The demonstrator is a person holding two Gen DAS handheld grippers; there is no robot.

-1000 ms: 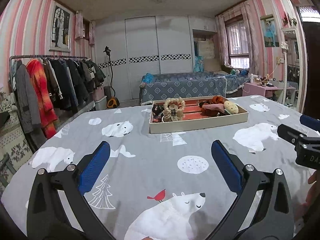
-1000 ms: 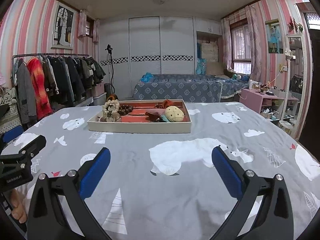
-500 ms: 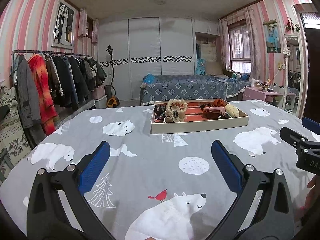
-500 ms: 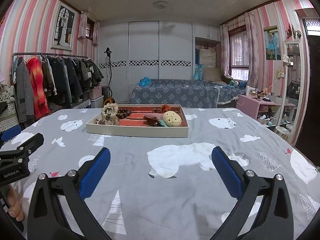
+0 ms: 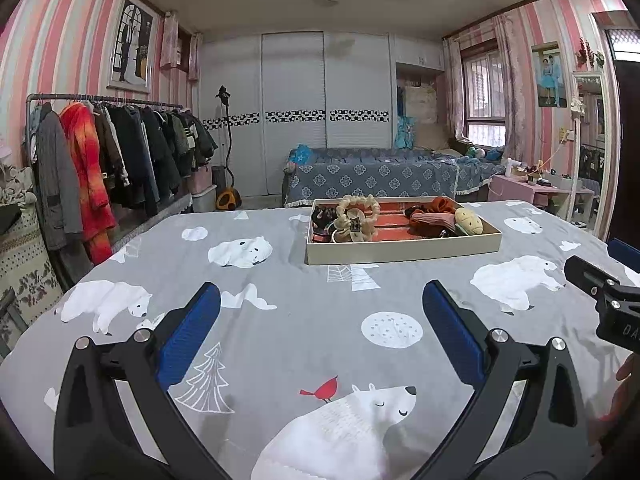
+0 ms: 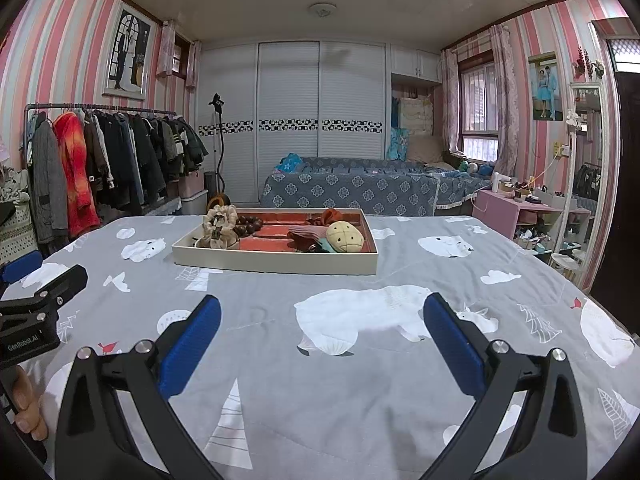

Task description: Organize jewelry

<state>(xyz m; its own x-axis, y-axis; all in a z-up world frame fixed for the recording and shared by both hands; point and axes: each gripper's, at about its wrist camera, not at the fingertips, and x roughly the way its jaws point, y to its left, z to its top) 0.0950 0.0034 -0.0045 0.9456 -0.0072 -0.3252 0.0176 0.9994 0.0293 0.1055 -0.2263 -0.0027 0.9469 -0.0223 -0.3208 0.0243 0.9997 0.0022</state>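
Right now both grippers hang low over a desk covered by a grey cloth [image 5: 280, 320] printed with white polar bears, and neither holds anything. Seen from its own camera, the left gripper [image 5: 320, 324] has its blue-padded fingers [image 5: 188, 332] spread wide apart, with only bare cloth between them. The right gripper [image 6: 320, 324] looks the same from its camera: blue fingers [image 6: 452, 344] wide apart above a polar bear print, nothing pinched. Each gripper also shows at the edge of the other's view, and part of a hand [image 6: 26, 412] shows at the lower left of the right camera. Well ahead of both grippers, toward the far side of the desk, sits a shallow cream tray [image 5: 400, 252] with a red lining. Its left end holds a beige ruffled scrunchie [image 5: 356, 220] with dark beads [image 6: 248, 224] just beside it. Its right end holds a rust-coloured scrunchie [image 5: 440, 206], a pink ribbed piece [image 5: 432, 220] and a yellowish round plush piece [image 6: 345, 237], all crowded together and touching; the middle of the tray shows bare red lining. Behind the desk are a bed [image 5: 372, 178] with a blue patterned cover, a rack of coats [image 5: 100, 160] on the left and white sliding wardrobe doors [image 5: 296, 112].
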